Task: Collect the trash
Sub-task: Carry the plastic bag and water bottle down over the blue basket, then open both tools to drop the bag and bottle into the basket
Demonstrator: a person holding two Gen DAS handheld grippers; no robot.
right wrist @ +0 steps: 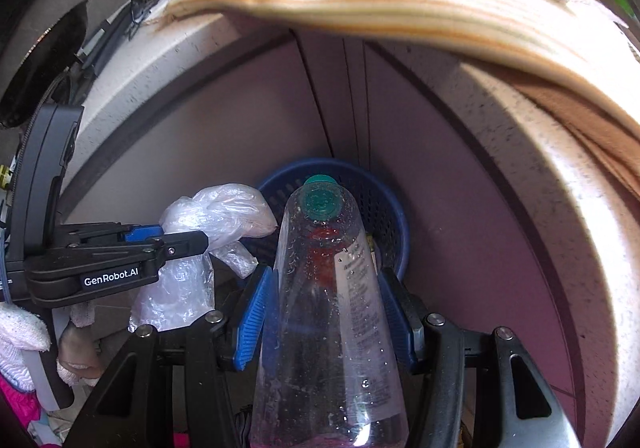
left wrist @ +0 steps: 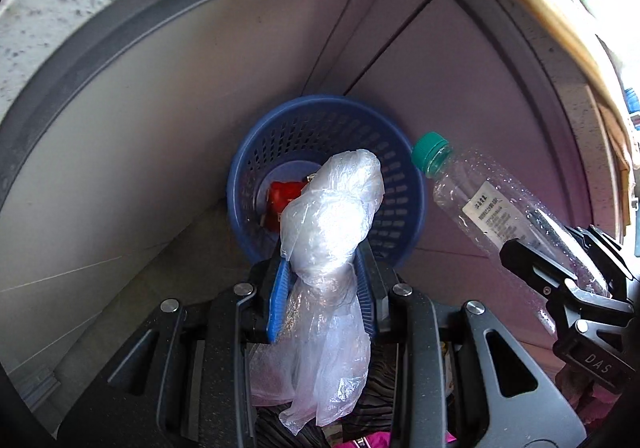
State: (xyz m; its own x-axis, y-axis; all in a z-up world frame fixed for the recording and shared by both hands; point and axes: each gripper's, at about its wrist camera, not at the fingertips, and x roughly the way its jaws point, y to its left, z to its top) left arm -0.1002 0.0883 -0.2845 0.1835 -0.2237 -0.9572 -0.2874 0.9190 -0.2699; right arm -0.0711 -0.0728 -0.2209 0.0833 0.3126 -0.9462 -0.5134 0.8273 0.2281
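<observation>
Down on the floor [left wrist: 100,288] in a corner under the wood-edged counter [right wrist: 360,12] sits a blue mesh basket [left wrist: 400,184] with something red [left wrist: 282,196] inside. Left gripper [left wrist: 324,276] pinches a crumpled clear plastic bag [left wrist: 336,208] over it; right gripper [right wrist: 328,312] clamps an empty green-capped bottle [right wrist: 332,288] aimed at the basket.

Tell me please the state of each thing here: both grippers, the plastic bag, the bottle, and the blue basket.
left gripper: shut on the plastic bag.
plastic bag: crumpled, held above the basket.
right gripper: shut on the bottle.
bottle: capped with a green cap, looks empty apart from droplets inside, cap end pointing at the basket.
blue basket: open on top, on the floor, with a red item inside.
</observation>
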